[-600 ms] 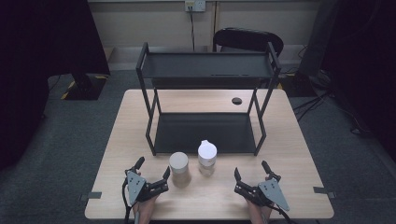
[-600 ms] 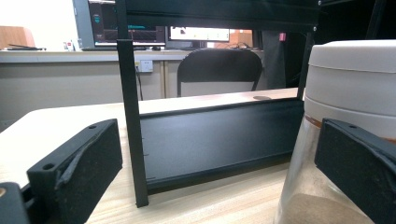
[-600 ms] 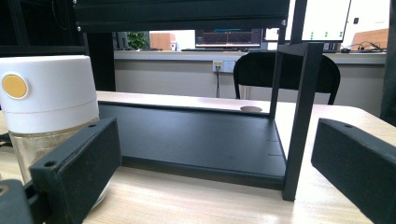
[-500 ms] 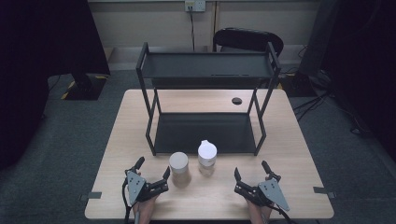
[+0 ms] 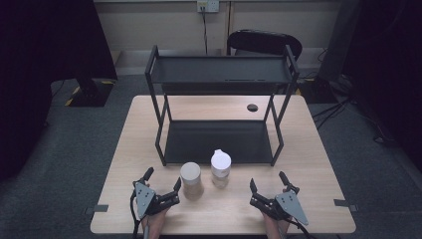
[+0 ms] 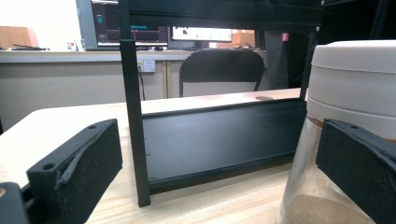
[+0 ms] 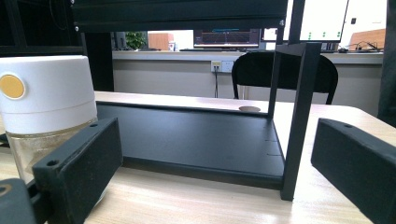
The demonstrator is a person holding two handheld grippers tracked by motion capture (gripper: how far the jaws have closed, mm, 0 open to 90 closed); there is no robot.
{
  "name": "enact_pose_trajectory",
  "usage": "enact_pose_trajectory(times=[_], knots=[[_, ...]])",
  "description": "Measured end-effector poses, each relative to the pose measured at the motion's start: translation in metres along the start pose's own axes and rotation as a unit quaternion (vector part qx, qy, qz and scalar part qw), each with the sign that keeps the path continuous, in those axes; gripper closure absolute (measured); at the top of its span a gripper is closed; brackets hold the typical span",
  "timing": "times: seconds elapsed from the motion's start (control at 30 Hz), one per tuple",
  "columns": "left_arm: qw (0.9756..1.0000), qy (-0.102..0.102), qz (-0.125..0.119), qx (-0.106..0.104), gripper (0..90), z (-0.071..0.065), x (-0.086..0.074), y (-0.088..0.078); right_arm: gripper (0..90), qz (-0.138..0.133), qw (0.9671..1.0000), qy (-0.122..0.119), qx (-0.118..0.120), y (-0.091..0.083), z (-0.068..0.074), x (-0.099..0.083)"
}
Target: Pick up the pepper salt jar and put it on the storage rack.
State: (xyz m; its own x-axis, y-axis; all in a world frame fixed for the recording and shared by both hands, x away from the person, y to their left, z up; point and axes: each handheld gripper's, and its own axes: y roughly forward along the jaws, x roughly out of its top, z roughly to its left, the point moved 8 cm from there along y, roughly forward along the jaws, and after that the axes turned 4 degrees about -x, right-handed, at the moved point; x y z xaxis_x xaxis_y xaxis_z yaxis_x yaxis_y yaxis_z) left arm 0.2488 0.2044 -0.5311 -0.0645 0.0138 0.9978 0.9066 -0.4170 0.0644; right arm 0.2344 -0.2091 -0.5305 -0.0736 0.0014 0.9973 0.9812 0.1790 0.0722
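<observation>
No change from earlier frames: left gripper [image 5: 162,188] and right gripper [image 5: 268,187] unmoved at near table [image 5: 318,164] edge, jaws wide apart, holding nothing. Tan-lidded jar [image 5: 190,179] just beside left gripper's inner jaw. White-capped jar [image 5: 220,168] next to it. Behind: black two-tier rack [image 5: 219,142], posts near jars. Beyond: chair [image 5: 264,44].

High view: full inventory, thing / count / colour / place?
table: 1, light wood, centre
shelf rack: 1, black, two tiers, back half of table
jar with beige lid: 1, clear, front of rack, left
jar with white lid: 1, clear, front of rack, right
round hole cover: 1, dark, table rear
chair: 1, black, behind table
wall socket: 1, white, back wall
left gripper: 1, black, open, beside beige-lid jar
right gripper: 1, black, open, front right
</observation>
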Motion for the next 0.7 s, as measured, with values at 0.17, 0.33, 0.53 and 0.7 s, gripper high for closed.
enact_pose_trajectory(times=[0.17,0.33,0.53,0.7], knots=[[1.0000,0.000,-0.001,0.004,0.0,0.000,0.000,0.000,1.1,0.000,1.0000,0.000,0.000,0.000,0.000,0.000],[1.0000,-0.006,-0.001,0.006,0.0,0.000,0.000,0.000,1.1,0.000,1.0000,0.000,-0.005,0.000,0.001,0.000],[0.9999,-0.008,-0.007,0.003,0.0,0.002,0.007,-0.003,1.1,0.000,1.0000,0.000,-0.004,0.000,0.001,0.000],[0.9998,-0.010,-0.016,-0.002,0.0,0.001,0.015,-0.005,1.1,0.000,1.0000,0.000,-0.004,0.000,0.000,0.000]])
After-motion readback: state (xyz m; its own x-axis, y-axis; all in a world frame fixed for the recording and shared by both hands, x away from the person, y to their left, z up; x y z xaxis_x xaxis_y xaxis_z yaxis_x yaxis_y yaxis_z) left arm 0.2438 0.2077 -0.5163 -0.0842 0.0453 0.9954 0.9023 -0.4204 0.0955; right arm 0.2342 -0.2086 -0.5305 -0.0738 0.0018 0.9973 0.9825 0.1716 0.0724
